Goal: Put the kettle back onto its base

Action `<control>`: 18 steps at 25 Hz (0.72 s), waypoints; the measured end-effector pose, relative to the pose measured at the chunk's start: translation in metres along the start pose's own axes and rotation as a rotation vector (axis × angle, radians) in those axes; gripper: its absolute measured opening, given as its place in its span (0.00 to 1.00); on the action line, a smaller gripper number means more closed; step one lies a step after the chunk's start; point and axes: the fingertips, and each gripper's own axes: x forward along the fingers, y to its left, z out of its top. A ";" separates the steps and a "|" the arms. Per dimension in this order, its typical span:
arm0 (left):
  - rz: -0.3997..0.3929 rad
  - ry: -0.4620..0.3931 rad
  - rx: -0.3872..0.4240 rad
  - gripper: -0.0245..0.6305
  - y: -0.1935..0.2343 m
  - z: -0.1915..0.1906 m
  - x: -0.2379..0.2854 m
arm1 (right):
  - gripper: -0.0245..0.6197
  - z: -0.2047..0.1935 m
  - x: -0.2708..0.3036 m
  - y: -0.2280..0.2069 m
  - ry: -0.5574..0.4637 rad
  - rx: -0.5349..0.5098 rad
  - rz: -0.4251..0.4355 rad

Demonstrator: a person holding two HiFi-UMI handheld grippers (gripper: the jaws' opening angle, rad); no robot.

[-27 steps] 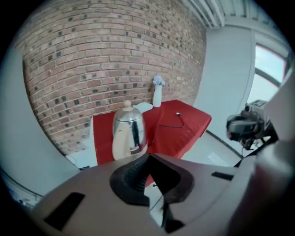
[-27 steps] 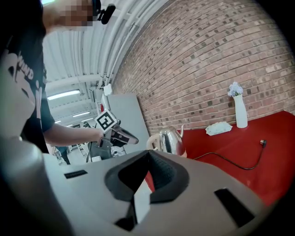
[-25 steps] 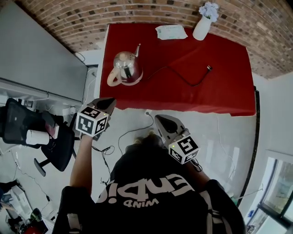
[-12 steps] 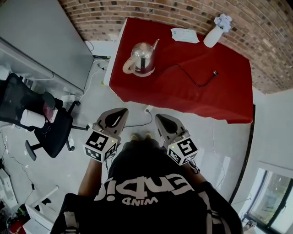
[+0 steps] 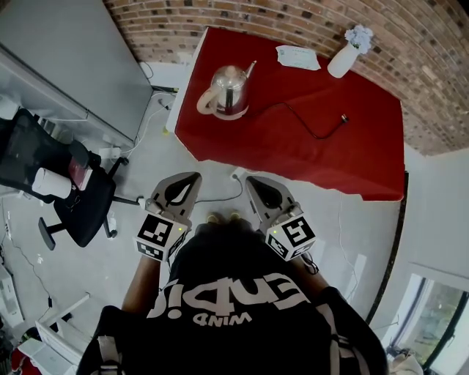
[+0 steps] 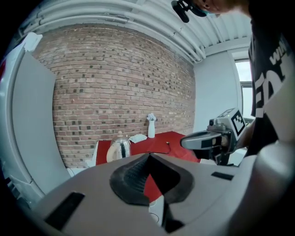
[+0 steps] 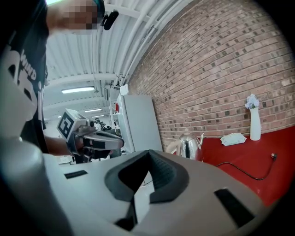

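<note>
Pointing at the kettle (image 5: 227, 89), the left gripper (image 5: 185, 179) and right gripper (image 5: 254, 183) are both closed on nothing, side by side, well short of it. Kettle stands on the table (image 5: 352, 161); whether a base lies under it is unclear. A second ago the left gripper was farther out leftward. Both point near level.

Silvery kettle (image 5: 229, 89), its handle seemingly cream; red tablecloth (image 5: 308, 157); white vase (image 5: 341, 62); red-brown brick wall (image 5: 278, 18).
</note>
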 end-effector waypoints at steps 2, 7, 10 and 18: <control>-0.009 0.006 -0.002 0.05 -0.003 0.000 0.001 | 0.07 0.002 -0.001 -0.001 -0.003 -0.004 0.005; -0.016 0.025 -0.003 0.05 -0.007 -0.001 0.006 | 0.07 0.003 -0.002 -0.003 -0.001 -0.007 0.017; -0.001 0.012 0.013 0.05 -0.003 0.001 0.006 | 0.07 0.002 -0.001 -0.005 0.000 -0.006 0.020; 0.031 0.008 -0.031 0.05 0.012 0.000 -0.002 | 0.07 0.002 0.008 0.002 0.003 -0.005 0.044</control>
